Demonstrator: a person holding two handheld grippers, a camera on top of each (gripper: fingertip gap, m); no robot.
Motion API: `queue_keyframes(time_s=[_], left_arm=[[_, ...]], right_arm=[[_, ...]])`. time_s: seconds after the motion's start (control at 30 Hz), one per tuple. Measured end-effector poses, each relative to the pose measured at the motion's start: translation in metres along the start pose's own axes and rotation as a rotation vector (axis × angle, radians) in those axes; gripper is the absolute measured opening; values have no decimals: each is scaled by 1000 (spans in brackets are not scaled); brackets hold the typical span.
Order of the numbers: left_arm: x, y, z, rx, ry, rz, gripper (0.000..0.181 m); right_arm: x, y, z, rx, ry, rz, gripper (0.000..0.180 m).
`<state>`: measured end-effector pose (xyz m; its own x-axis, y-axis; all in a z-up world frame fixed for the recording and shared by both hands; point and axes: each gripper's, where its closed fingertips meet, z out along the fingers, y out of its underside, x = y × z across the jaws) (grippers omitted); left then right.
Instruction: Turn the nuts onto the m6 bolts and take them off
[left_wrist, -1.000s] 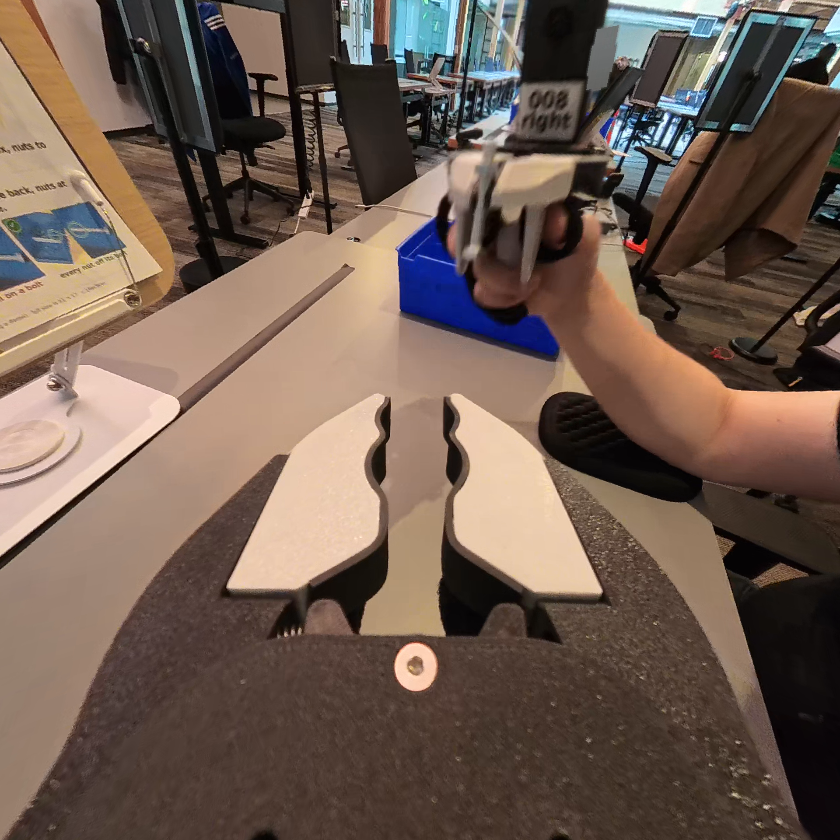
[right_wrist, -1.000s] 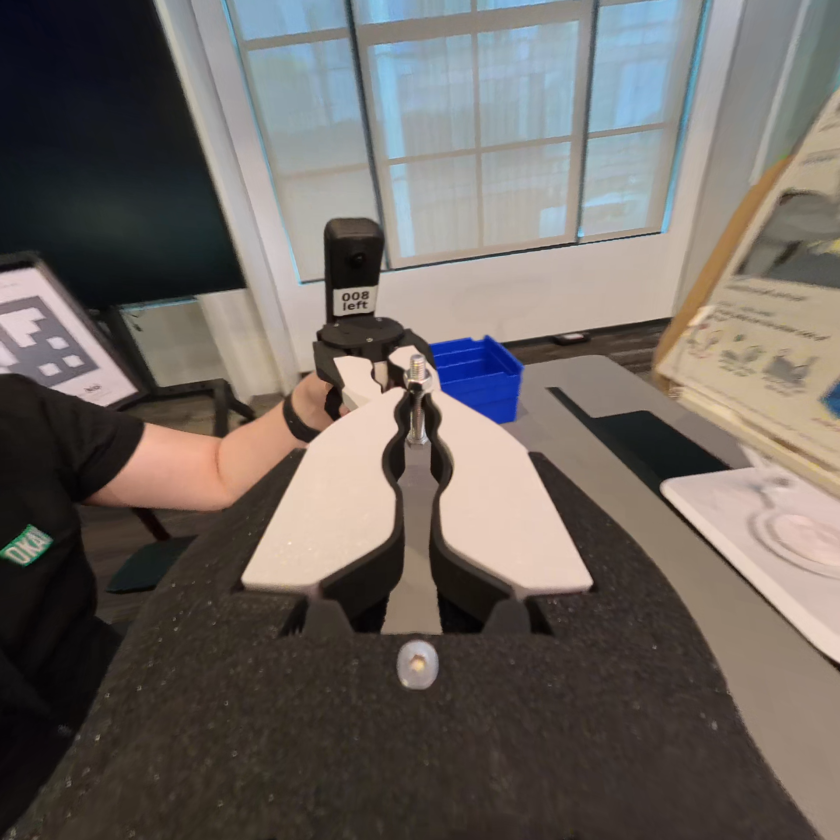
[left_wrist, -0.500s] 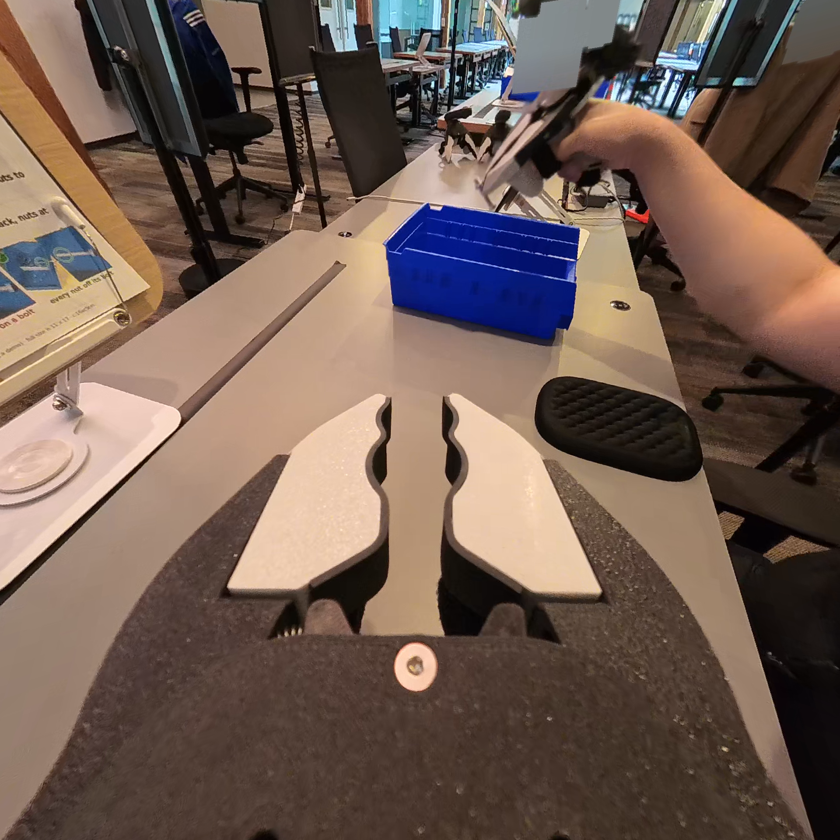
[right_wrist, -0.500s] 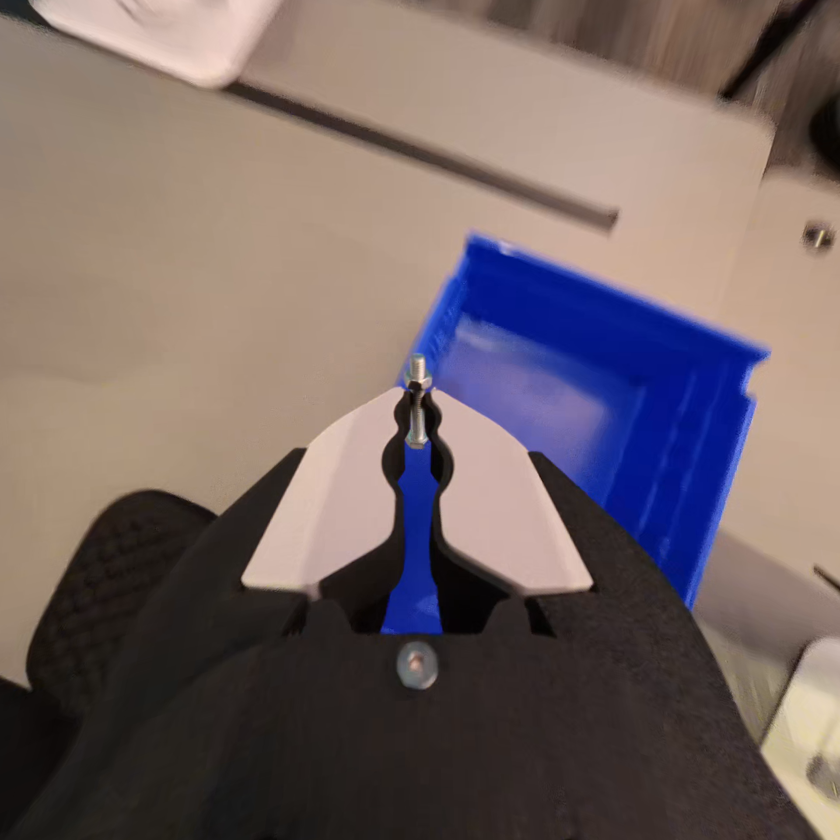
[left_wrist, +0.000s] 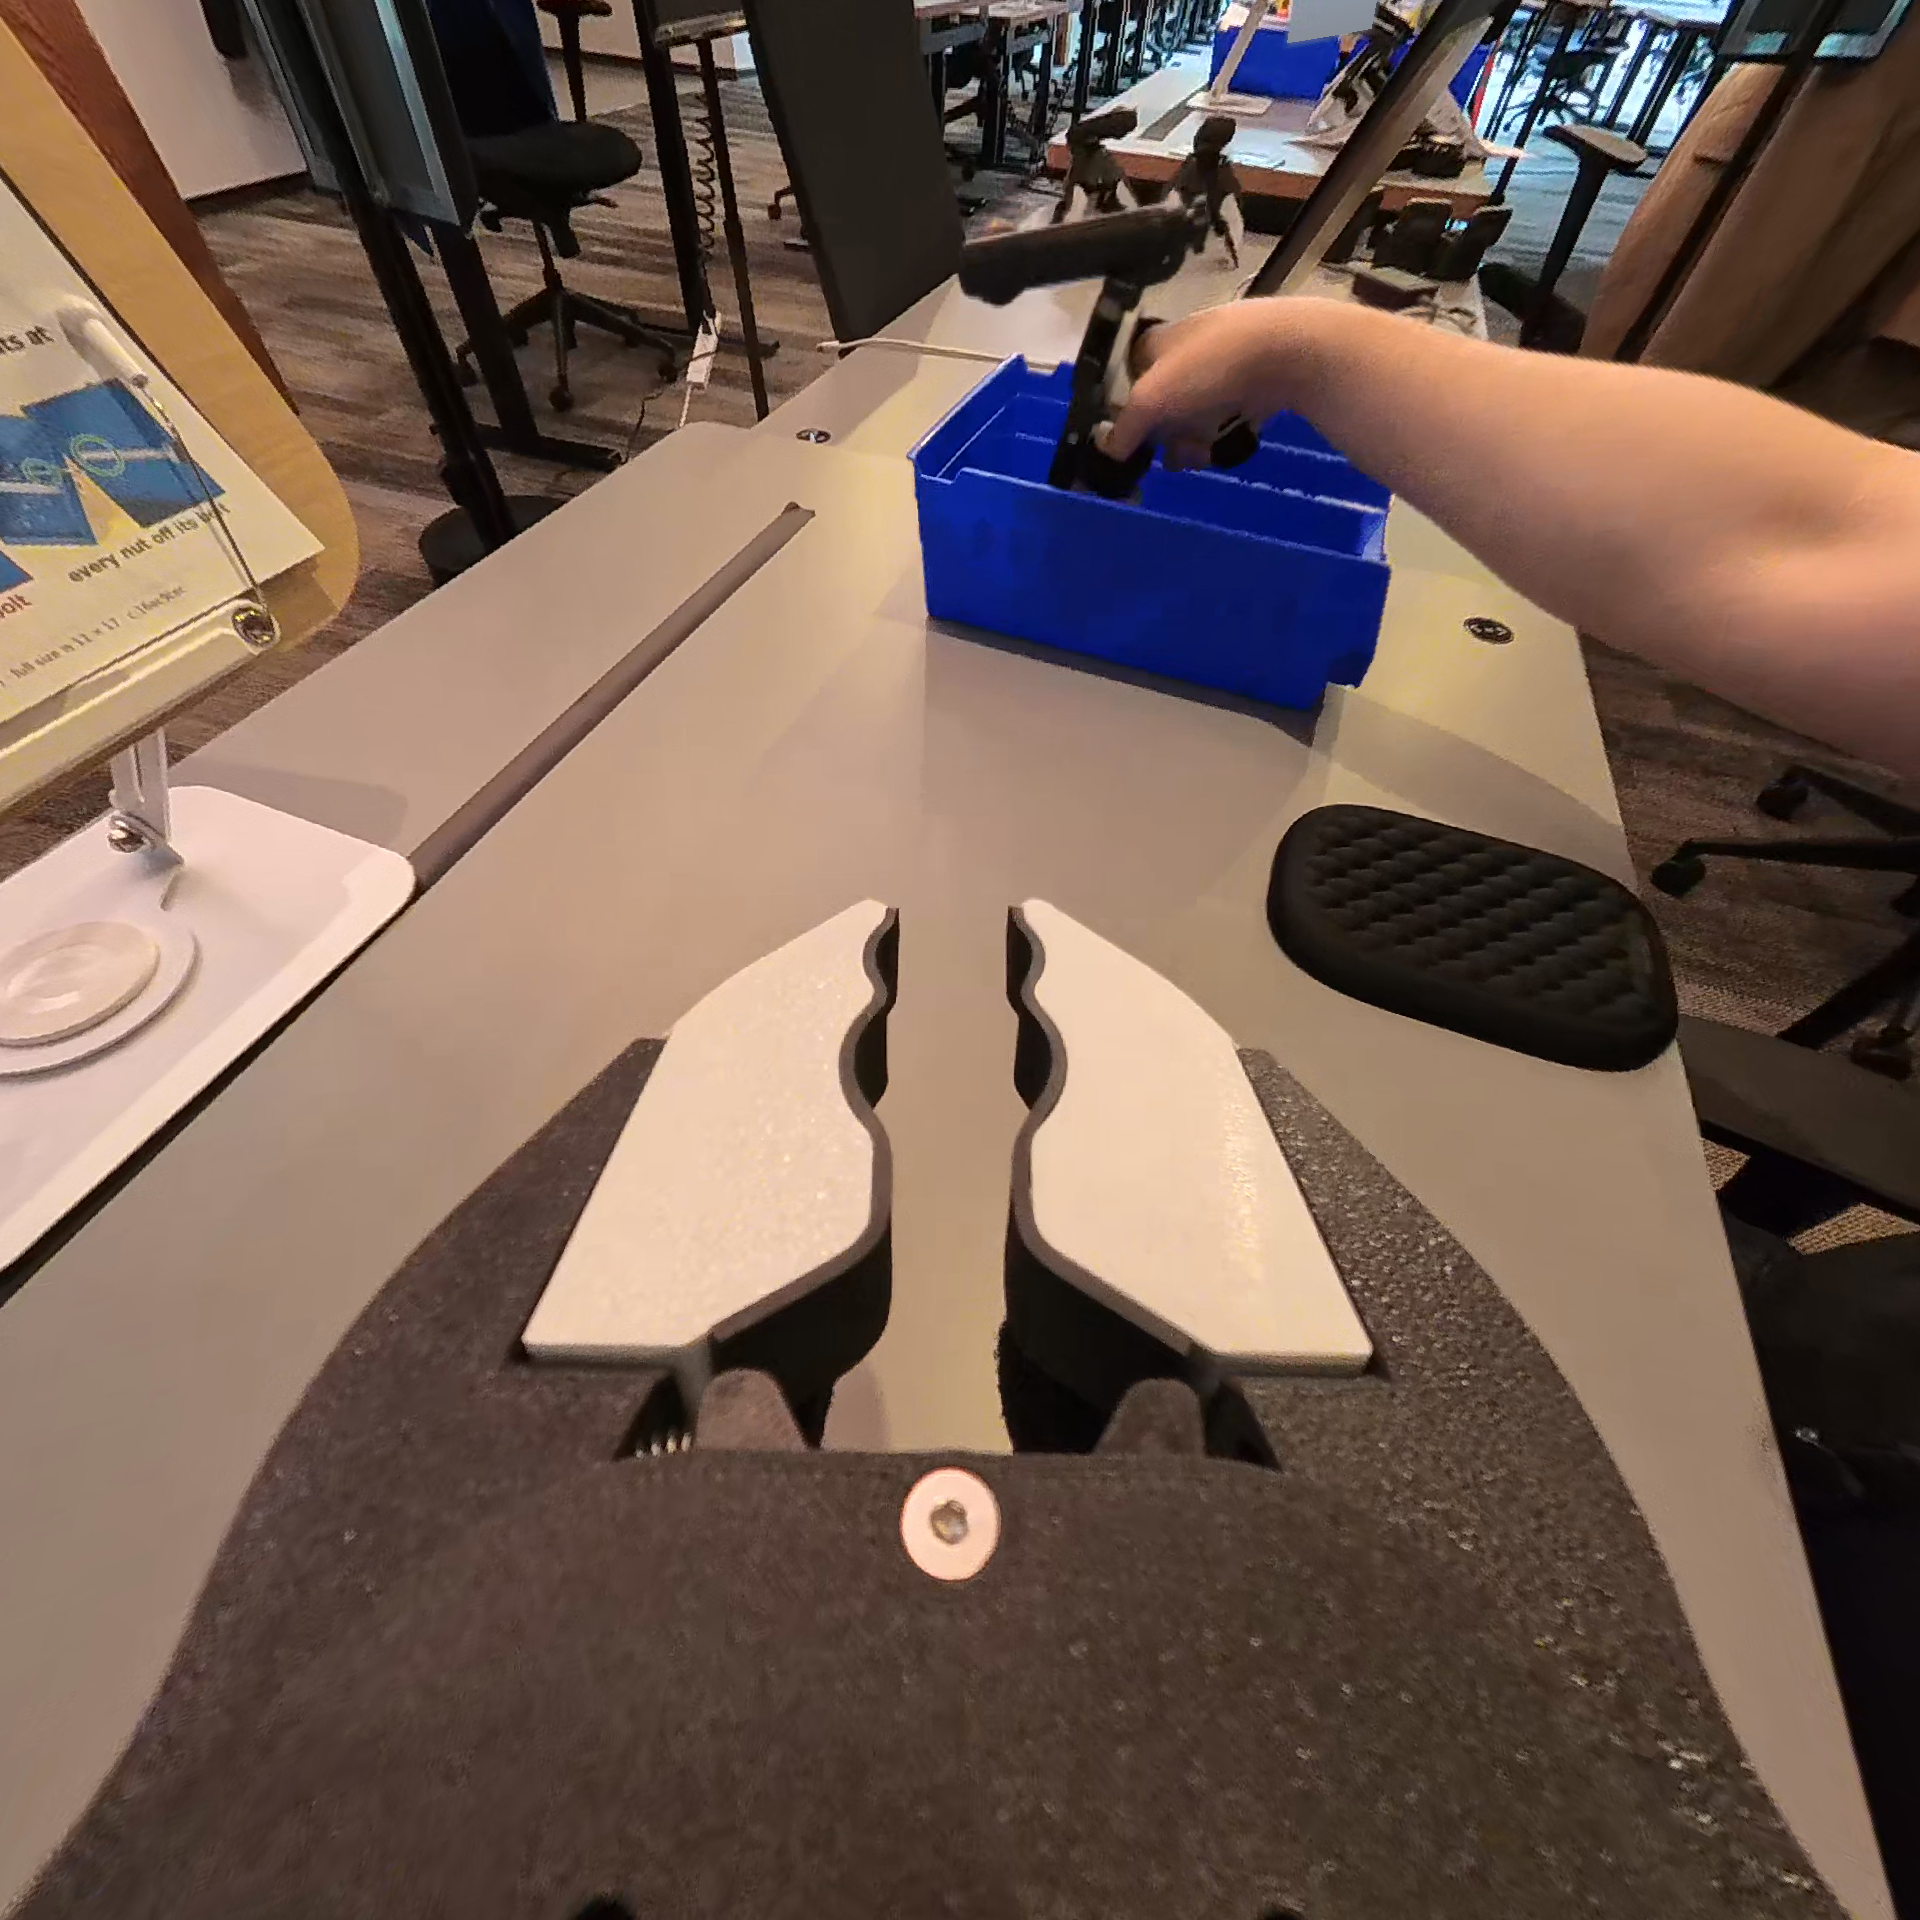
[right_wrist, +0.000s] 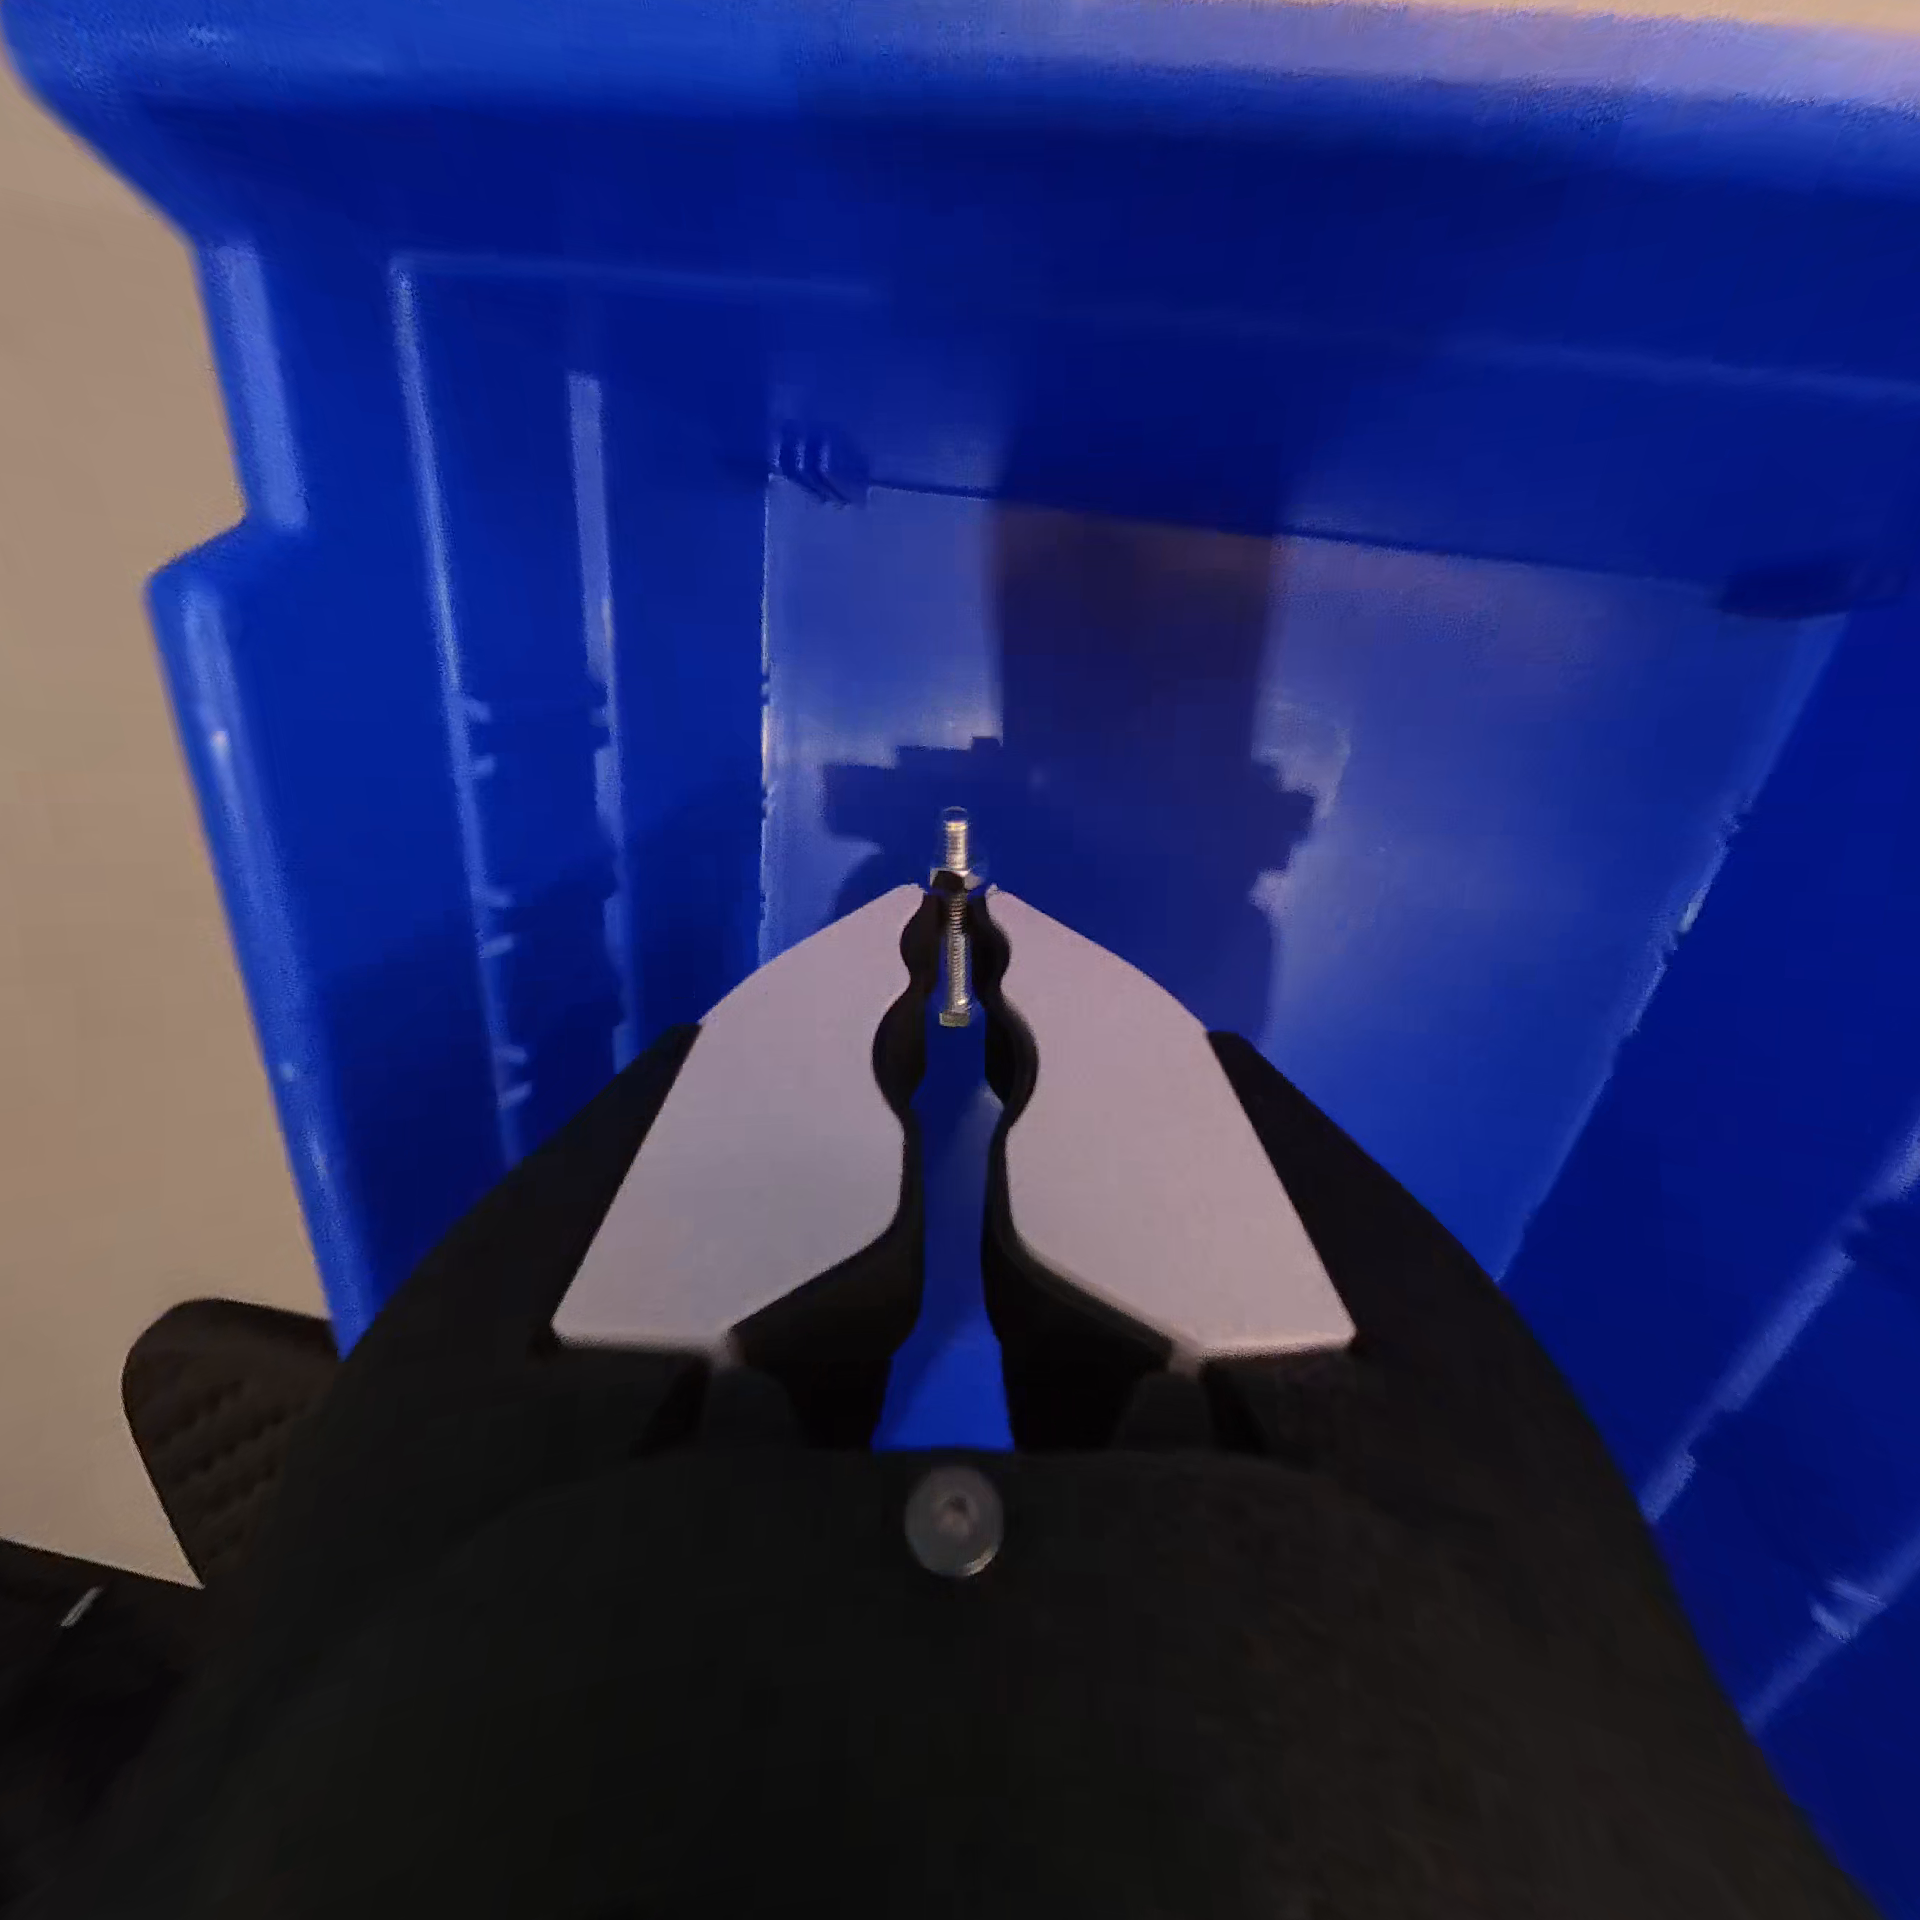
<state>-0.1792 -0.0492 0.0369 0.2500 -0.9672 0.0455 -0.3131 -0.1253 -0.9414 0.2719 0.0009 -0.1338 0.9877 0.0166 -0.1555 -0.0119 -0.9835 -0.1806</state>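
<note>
My right gripper (right_wrist: 957, 894) is shut on a small steel bolt (right_wrist: 955, 961) with a nut (right_wrist: 956, 881) threaded near its tip. It points down into the blue bin (right_wrist: 1403, 831), the bolt tip just above the bin floor. In the left wrist view the right gripper (left_wrist: 1096, 457) reaches into the same blue bin (left_wrist: 1143, 582) at the table's far side, its fingertips hidden by the bin wall. My left gripper (left_wrist: 951, 914) is open and empty, low over the grey table (left_wrist: 727, 779), well short of the bin.
A black padded rest (left_wrist: 1465, 935) lies at the table's right edge. A white stand base (left_wrist: 156, 966) with an instruction sheet (left_wrist: 114, 499) stands at the left. A dark slot (left_wrist: 613, 686) runs along the table. Chairs and desks fill the room beyond. Some 50 cm of space lies between my two pairs of fingers. My right tips are about 50 cm from the white stand base (left_wrist: 156, 966), my left tips only 40 cm.
The right gripper swung away from in front of the left gripper, turned downward and lowered the bolt with its nut into the blue bin. The left gripper stayed open and almost still.
</note>
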Motion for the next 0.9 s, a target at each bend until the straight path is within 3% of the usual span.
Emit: queue_keyframes(time_s=[0.27,0.53,0.63,0.73,0.9], left_arm=[[-9,5,1,-9,-11,-23,19],[-13,3,-3,1,-20,-32,18],[-13,-4,-10,26,-32,-27,18],[-13,-11,-17,44,-47,-16,19],[-32,-14,-25,55,-180,-2,23]], right_arm=[[2,-9,26,-29,-10,2,6],[2,-21,12,78,5,-60,15],[3,-30,-27,186,74,-98,20],[-9,-39,-92,330,188,-156,21],[-133,-56,-205,793,74,-334,24]])
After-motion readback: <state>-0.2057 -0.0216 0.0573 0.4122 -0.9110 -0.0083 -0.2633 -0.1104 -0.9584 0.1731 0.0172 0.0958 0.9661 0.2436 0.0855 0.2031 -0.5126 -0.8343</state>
